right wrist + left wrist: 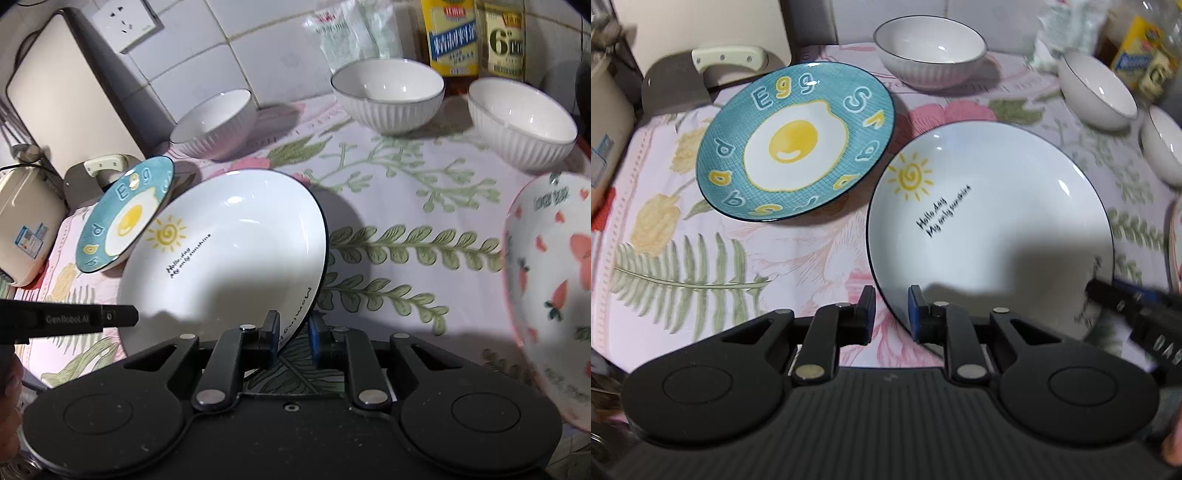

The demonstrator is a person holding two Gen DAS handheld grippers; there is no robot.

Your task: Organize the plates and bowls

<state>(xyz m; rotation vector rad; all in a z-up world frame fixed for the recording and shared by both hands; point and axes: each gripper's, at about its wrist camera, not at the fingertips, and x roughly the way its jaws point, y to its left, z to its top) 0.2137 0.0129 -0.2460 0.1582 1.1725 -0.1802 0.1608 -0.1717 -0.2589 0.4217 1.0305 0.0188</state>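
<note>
Right wrist: fingers astride sun plate rim.

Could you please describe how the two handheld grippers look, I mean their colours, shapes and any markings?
Both are matte black plastic. The left gripper and the right gripper each have a ribbed body, two round discs, linkage arms with silver rivets, and blue-edged finger pads. Seen from the right wrist, the left gripper's side shows white "GenRobot.AI" lettering. No cables or sleeves are visible.

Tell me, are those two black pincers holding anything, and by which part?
Both grip the round white ceramic sun plate by its dark rim: the right gripper on its right edge, the left gripper on its left edge.
</note>
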